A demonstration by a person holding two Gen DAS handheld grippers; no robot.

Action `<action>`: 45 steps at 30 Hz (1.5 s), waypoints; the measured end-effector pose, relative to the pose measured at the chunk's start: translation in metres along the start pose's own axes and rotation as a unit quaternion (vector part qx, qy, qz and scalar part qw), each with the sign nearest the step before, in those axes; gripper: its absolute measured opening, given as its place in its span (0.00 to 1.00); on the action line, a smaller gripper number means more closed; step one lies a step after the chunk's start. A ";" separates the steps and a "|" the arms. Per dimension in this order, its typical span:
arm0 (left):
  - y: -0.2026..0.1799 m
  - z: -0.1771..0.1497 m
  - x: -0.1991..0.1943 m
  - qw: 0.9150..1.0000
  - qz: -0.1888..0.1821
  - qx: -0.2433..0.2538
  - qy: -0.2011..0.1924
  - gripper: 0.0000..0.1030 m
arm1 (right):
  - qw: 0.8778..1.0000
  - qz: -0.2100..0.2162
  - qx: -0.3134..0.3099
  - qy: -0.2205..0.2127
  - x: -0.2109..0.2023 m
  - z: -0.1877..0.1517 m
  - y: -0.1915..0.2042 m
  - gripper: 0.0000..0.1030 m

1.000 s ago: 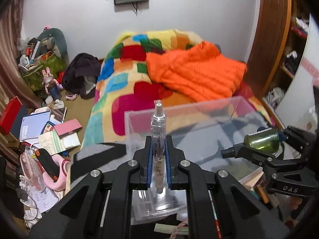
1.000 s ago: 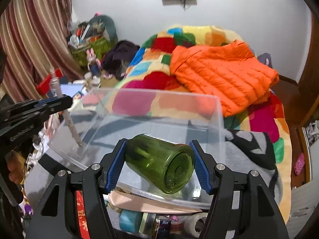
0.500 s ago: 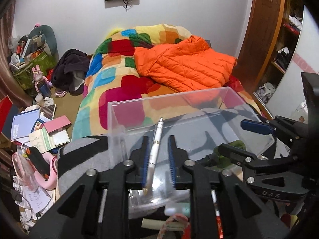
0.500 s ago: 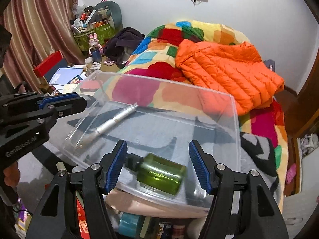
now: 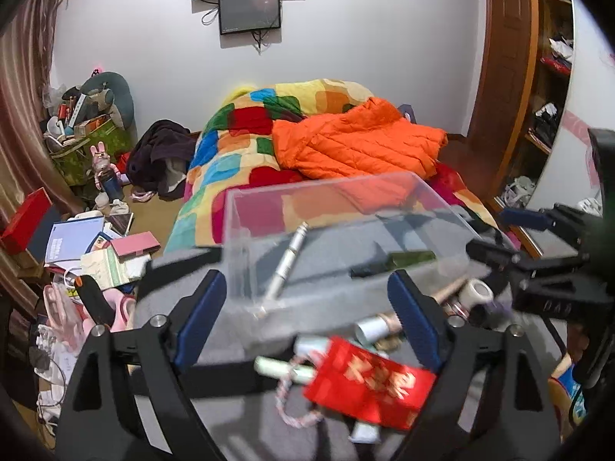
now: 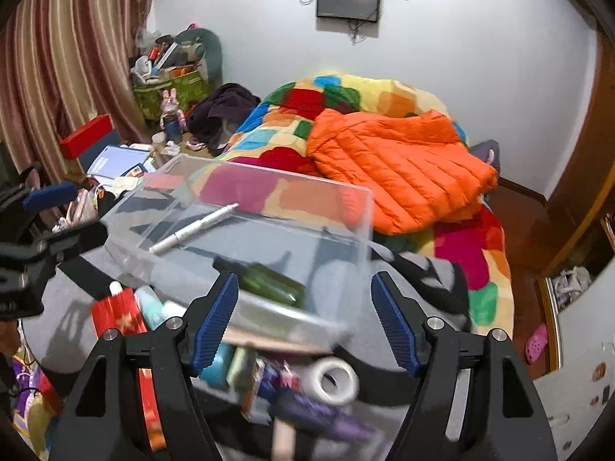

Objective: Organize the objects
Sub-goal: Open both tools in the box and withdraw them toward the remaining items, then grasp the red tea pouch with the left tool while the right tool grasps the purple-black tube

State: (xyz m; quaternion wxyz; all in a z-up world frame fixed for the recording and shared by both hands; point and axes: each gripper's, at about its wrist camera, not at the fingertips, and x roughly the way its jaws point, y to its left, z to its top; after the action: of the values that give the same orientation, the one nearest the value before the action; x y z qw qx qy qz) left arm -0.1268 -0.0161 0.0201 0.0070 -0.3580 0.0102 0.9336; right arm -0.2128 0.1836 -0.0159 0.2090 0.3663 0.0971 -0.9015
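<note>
A clear plastic box (image 5: 236, 246) stands on grey cloth at the foot of the bed. Inside it lie a silver pen (image 5: 286, 265) and a dark green bottle (image 5: 411, 258), both flat on the bottom. My left gripper (image 5: 305, 315) hangs just in front of the box, its jaws opening, with nothing between the pads. In the right wrist view the pen (image 6: 196, 226) lies at the box's left and the bottle (image 6: 269, 282) near the front wall (image 6: 361, 230). My right gripper (image 6: 303, 319) is also opening and empty, a little short of that wall.
A red envelope (image 5: 369, 384), small tubes and a roll of tape (image 6: 332, 380) lie on the grey cloth in front of the box. An orange jacket (image 6: 396, 169) rests on the colourful blanket behind. Books and boxes (image 5: 77, 238) litter the floor on the left.
The left gripper let go of the pen and the right let go of the green bottle. Both things now lie in the box. Both grippers drew back and spread their jaws.
</note>
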 end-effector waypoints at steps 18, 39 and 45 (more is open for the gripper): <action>-0.085 -0.072 0.026 0.994 0.084 0.032 0.059 0.85 | 0.998 0.033 0.033 0.042 -0.001 -0.078 -0.039 0.72; -0.055 -0.096 -0.008 0.995 -0.036 -0.003 0.092 0.90 | 0.994 0.090 0.032 0.061 0.013 -0.089 -0.030 0.31; -0.065 -0.081 0.017 0.992 -0.059 -0.013 0.115 0.90 | 0.994 0.096 0.030 0.052 0.001 -0.094 -0.027 0.16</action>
State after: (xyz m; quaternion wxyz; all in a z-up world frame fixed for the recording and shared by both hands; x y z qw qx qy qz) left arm -0.0845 0.0466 -0.0522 0.0557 -0.4633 -0.0226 0.8841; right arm -0.1678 0.2385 -0.0828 0.2784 0.4263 0.0455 -0.8595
